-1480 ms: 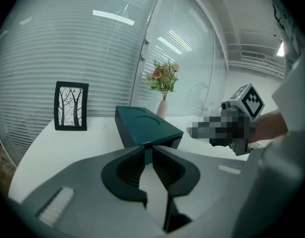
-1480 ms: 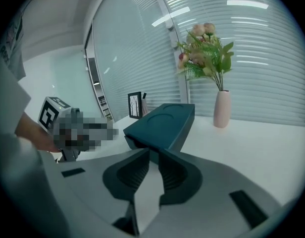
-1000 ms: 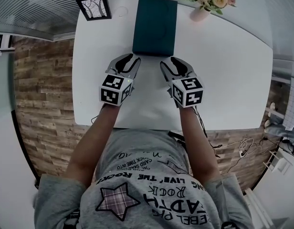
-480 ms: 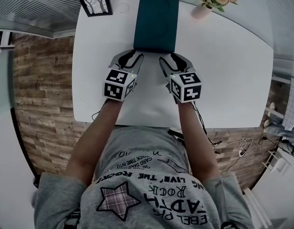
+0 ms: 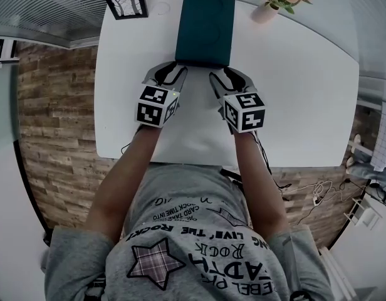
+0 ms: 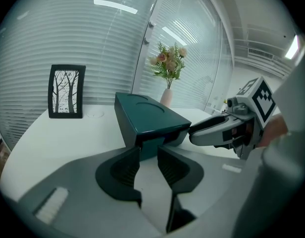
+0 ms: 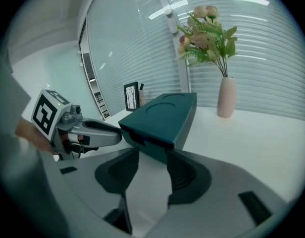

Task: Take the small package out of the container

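White table (image 5: 299, 105) under teal container (image 5: 205, 24); shirt (image 5: 199, 256) print "THE ROCK"

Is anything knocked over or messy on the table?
No, nothing stands out. The teal box lies flat and looks closed, the flower vase and the picture frame stand upright, and nothing is spilled on the white table.
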`<action>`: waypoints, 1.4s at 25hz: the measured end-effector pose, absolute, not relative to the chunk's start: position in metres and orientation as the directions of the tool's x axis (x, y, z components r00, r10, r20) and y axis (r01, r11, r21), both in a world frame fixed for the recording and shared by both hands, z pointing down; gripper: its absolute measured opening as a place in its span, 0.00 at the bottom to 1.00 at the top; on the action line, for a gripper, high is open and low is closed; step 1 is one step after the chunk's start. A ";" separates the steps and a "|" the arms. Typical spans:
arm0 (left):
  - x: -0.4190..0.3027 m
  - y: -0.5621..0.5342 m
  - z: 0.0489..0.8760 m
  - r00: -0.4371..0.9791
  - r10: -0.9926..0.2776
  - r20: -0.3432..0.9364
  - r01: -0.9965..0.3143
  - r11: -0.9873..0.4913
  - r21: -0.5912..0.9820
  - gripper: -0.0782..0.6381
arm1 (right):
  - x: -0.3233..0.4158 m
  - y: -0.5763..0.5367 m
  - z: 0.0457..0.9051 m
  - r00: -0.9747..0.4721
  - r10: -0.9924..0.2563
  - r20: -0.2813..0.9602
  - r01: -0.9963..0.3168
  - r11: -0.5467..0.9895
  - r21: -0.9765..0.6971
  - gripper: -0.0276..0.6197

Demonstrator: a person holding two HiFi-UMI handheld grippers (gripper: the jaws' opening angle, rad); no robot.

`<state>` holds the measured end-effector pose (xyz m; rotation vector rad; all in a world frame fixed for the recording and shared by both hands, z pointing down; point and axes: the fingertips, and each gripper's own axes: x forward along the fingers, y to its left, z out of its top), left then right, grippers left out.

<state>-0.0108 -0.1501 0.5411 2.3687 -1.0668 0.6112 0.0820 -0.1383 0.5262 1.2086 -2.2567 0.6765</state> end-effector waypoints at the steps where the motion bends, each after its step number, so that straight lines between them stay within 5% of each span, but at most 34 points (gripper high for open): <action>1: -0.011 -0.150 0.541 0.598 -0.565 0.569 -0.776 -0.586 0.235 0.25 | 0.082 -0.139 0.525 -0.490 -0.611 0.622 -0.852 0.486 -0.195 0.29; 11: -0.008 -0.151 0.543 0.588 -0.554 0.589 -0.783 -0.573 0.242 0.25 | 0.084 -0.138 0.526 -0.514 -0.581 0.632 -0.835 0.509 -0.211 0.29; 21: -0.011 -0.154 0.545 0.570 -0.551 0.609 -0.787 -0.579 0.213 0.25 | 0.096 -0.146 0.530 -0.487 -0.575 0.658 -0.847 0.496 -0.194 0.10; 35: -0.010 -0.154 0.546 0.550 -0.548 0.630 -0.793 -0.579 0.189 0.24 | 0.096 -0.145 0.529 -0.523 -0.542 0.658 -0.825 0.516 -0.231 0.10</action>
